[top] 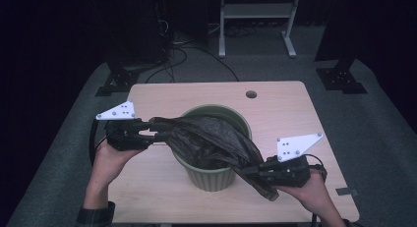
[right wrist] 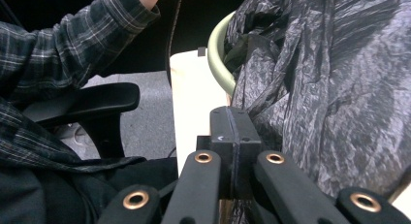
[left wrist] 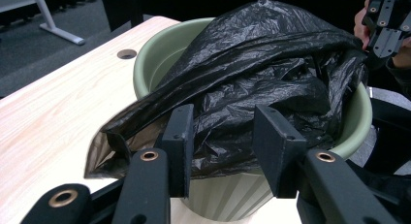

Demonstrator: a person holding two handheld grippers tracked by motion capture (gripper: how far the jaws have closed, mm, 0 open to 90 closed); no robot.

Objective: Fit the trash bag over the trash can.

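A ribbed green bin (top: 211,180) stands in the middle of the wooden table (top: 285,104). A crumpled black plastic bag (top: 211,138) lies across its mouth, stretched from left to right. My left gripper (top: 160,131) is at the bag's left end; in the left gripper view its jaws (left wrist: 223,122) stand open with the bag (left wrist: 271,54) just beyond them and the bin rim (left wrist: 150,54) behind. My right gripper (top: 251,172) is at the bin's near right, shut on the bag's other end. Its pads (right wrist: 231,120) meet, with bag film (right wrist: 339,88) beside them.
A round cable hole (top: 251,95) sits near the table's far edge. A white frame (top: 255,11) and black stands are on the floor beyond. A chair armrest (right wrist: 82,105) and a plaid sleeve (right wrist: 58,44) are close to the table's near side.
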